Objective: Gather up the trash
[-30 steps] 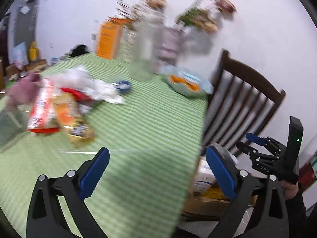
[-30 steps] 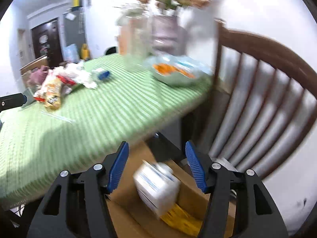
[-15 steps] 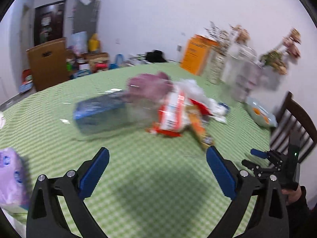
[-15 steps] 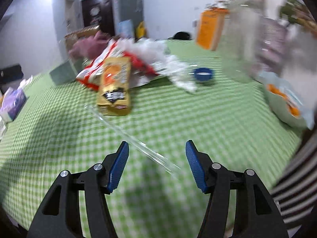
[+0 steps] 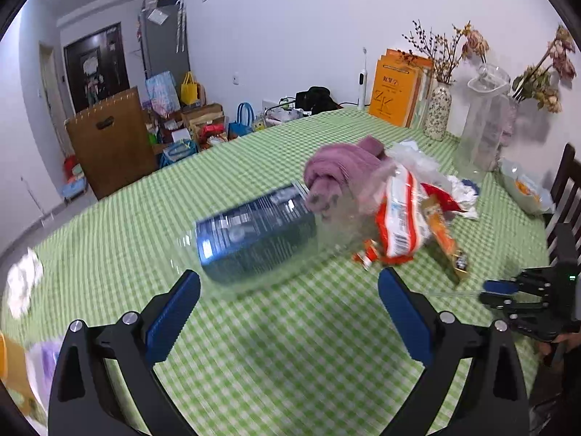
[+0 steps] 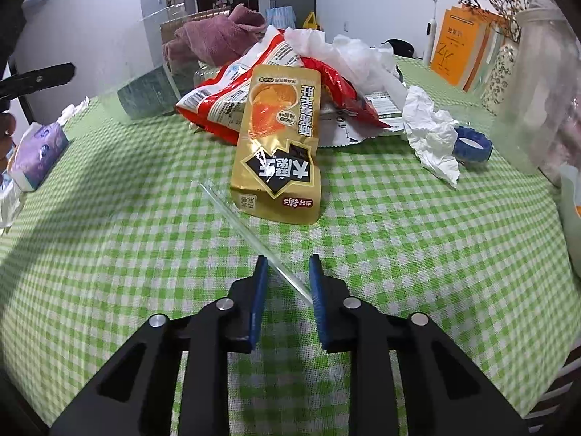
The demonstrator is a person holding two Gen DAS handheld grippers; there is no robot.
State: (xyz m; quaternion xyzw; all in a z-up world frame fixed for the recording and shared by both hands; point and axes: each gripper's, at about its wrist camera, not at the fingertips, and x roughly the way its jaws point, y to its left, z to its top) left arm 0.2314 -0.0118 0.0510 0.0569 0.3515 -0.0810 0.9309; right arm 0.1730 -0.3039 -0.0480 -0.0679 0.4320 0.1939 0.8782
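A clear plastic straw wrapper lies flat on the green-checked counter, near its chair-side edge, running from beside the gold snack pouch down between my right tool's blue pads. Those jaws have just been narrowing around the strip's near end; I cannot tell if the pads press it yet. Beyond the pouch sit a red wrapper, crumpled white paper and a pink towel. My left tool hangs spread wide over the counter, facing a blue-labelled clear bottle on its side.
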